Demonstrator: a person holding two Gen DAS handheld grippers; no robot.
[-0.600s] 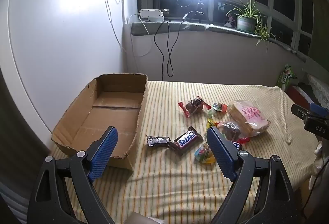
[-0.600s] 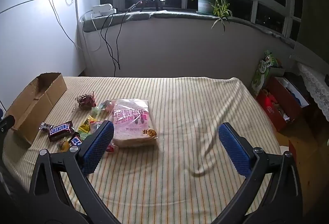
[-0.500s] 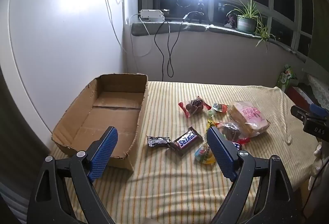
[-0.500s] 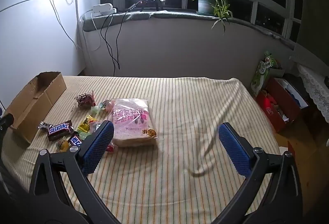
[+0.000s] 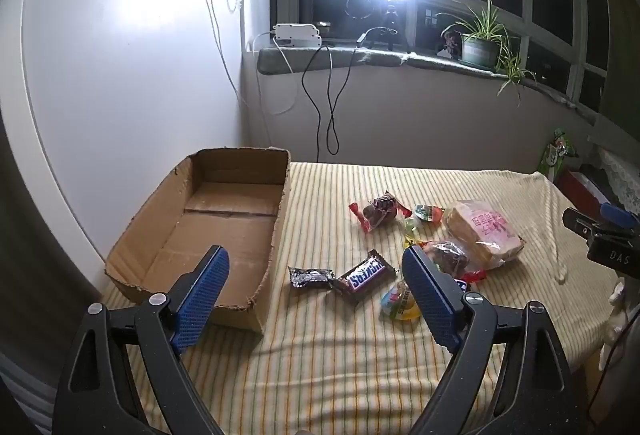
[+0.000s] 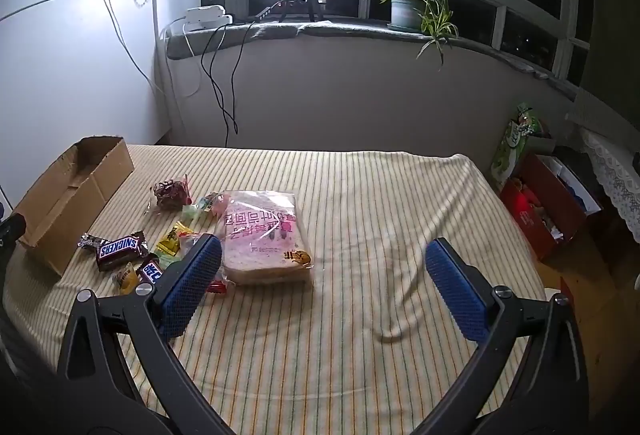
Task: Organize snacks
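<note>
No visible shift; cardboard box (image 5: 208, 231) empty.

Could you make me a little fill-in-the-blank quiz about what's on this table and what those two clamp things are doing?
1. The cardboard box holds ____ snacks so far.
2. The brand name on the brown chocolate bar reads ____.
3. Both the left gripper and the right gripper have their jaws ____.
4. The bagged bread lies on a ____ cloth.

Missing words: no; Snickers; open; striped
</note>
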